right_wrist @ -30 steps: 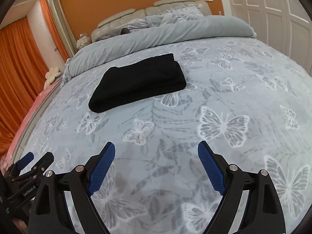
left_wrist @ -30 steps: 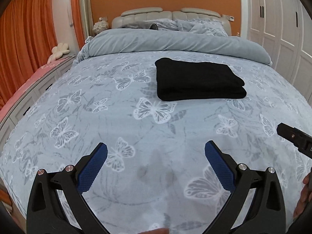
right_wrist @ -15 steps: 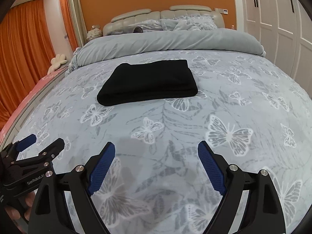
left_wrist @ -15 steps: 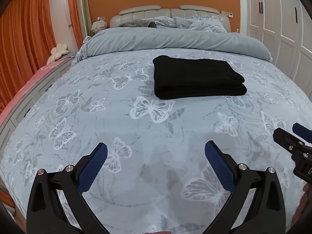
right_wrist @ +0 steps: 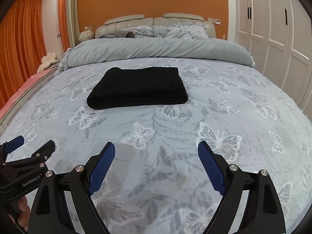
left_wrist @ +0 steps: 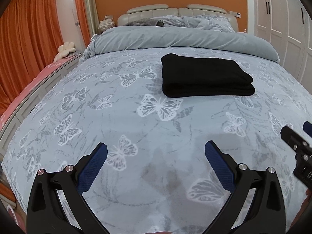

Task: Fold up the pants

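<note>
1. Since the earlier frames both views have levelled and swung round: the right wrist view now faces the headboard (right_wrist: pixel 156 22) nearly square on, where a second ago the bed ran tilted across it, and the folded black pants (right_wrist: pixel 137 87) now sit close to the middle of that view.
2. In the left wrist view the other tool has crept further in at the right edge, with a blue pad now showing beside its black finger.
3. The folded black pants (left_wrist: pixel 206 77) lie flat on the butterfly-print bedspread (left_wrist: pixel 120 117), a neat stacked rectangle in the middle of the bed, just short of the rolled grey duvet (left_wrist: pixel 175 39) that crosses the bed below the pillows.
4. The left hand-held gripper (left_wrist: pixel 156 152) hovers over the near part of the bedspread, its blue-padded fingers spread wide and released, nothing between them; it is well apart from the pants.
5. The right hand-held gripper (right_wrist: pixel 156 150) is likewise released, fingers wide apart above the print, grasping nothing.
6. In the right wrist view the left tool shows at the lower left, with a person's fingers wrapped under it.
7. Orange curtains (left_wrist: pixel 29 39) hang at the left; white wardrobe doors (right_wrist: pixel 273 29) stand at the right.
</note>
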Motion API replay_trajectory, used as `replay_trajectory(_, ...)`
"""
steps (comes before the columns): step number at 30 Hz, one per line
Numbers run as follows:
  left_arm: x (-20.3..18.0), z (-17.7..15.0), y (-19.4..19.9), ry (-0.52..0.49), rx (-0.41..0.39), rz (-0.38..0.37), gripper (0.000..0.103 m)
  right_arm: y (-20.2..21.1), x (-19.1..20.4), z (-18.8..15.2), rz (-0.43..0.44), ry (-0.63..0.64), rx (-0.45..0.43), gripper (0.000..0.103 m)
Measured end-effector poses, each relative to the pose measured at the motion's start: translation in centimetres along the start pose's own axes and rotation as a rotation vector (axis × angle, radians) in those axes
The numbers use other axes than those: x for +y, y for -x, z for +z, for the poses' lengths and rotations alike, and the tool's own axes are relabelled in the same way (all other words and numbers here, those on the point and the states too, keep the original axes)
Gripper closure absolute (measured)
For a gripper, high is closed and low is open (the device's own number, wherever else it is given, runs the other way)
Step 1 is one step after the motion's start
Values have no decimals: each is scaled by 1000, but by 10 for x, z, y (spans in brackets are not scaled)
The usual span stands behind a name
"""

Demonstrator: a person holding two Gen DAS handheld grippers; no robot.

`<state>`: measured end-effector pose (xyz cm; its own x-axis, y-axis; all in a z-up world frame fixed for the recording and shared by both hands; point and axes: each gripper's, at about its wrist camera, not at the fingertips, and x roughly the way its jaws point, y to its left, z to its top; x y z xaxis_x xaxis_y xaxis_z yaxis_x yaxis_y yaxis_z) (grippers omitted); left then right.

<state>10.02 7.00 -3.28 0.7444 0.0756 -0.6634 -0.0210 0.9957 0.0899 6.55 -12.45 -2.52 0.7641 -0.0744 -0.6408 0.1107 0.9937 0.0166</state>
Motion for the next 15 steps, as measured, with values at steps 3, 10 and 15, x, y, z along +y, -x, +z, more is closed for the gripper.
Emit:
replay_trajectory(3, 1, 1, -2, 13, -6, 7, 5, -5, 4, -2, -10, 9, 9, 18)
replay_trajectory(10, 0, 0, -6, 18, -4, 11, 5, -5, 6, -3, -28, 15, 5, 18)
replay_trajectory(15, -1, -1, -8, 11, 1, 20, 5, -5, 8, -3, -36, 10, 10, 18)
